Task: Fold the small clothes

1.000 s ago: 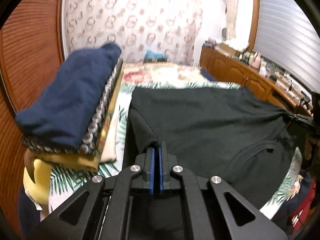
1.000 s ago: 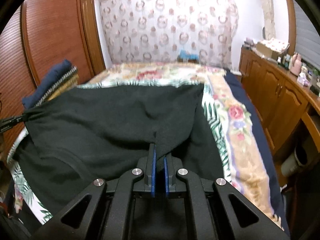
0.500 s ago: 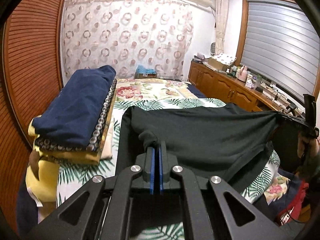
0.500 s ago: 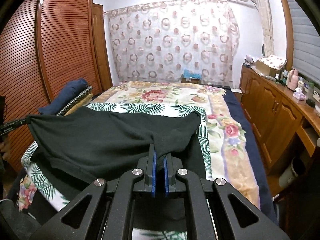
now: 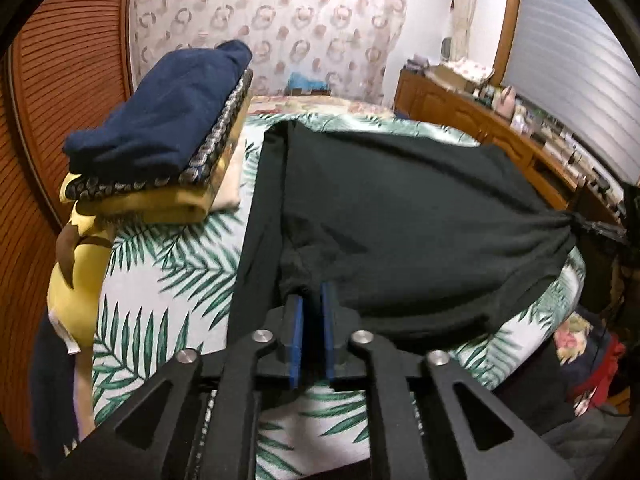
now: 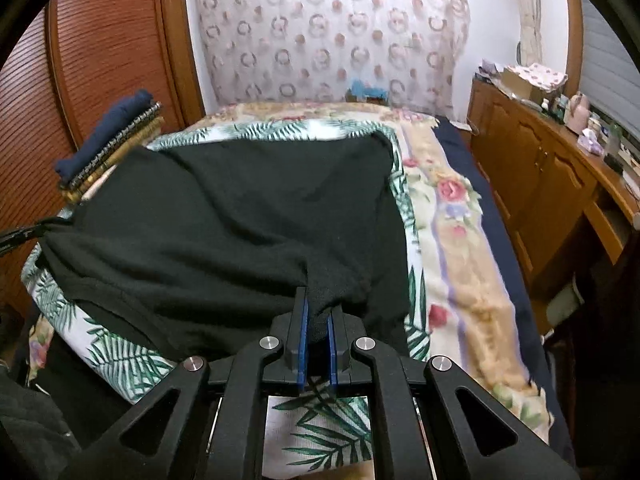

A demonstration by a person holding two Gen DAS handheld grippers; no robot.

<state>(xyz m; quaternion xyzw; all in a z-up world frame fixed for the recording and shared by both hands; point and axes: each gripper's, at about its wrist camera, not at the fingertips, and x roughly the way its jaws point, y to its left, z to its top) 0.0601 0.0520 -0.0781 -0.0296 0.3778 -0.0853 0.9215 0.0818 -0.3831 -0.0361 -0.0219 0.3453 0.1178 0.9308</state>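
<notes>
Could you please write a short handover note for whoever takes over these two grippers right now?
Left gripper: jaws opening, an edge of the black garment between them.
Right gripper: jaws opening, the garment's other near corner bunched between them.
The garment is spread flat across the bed, folded over itself, the near edge stretched between the two grippers.
A pile of folded clothes, navy on top, sits on the bed's left side.
Done: this fold is laid down.
Left: let go, make any further folds, put the garment on the pile.

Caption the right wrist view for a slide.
Right gripper, jaws opening, with dark green knit garment between them, spread over palm-leaf bedspread.
</notes>
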